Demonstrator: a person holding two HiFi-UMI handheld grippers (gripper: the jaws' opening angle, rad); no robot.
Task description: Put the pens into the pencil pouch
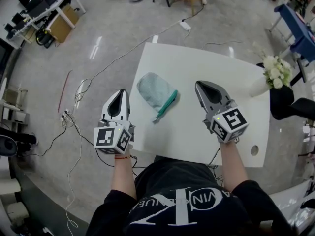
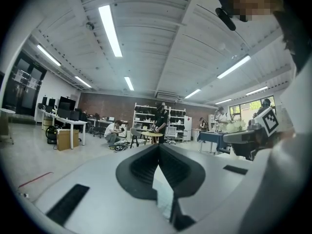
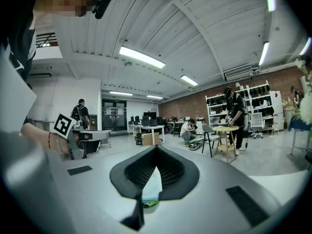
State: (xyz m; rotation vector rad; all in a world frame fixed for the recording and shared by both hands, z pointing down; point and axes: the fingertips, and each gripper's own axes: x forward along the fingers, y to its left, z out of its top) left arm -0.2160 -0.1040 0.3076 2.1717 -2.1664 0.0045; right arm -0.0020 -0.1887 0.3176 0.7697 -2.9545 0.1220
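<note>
I list: pouch [image 1: 155, 92], soft cloth; table [image 1: 206, 68], smooth matt white top; floor [image 1: 108, 28], glossy, reflective.

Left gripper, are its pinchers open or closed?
Closed. In the left gripper view, the left gripper has its two jaws meeting at the tips, with nothing held between them.

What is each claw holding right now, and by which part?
Nothing. The left claw and the right claw are both shut and empty; the pencil pouch lies on the table.
</note>
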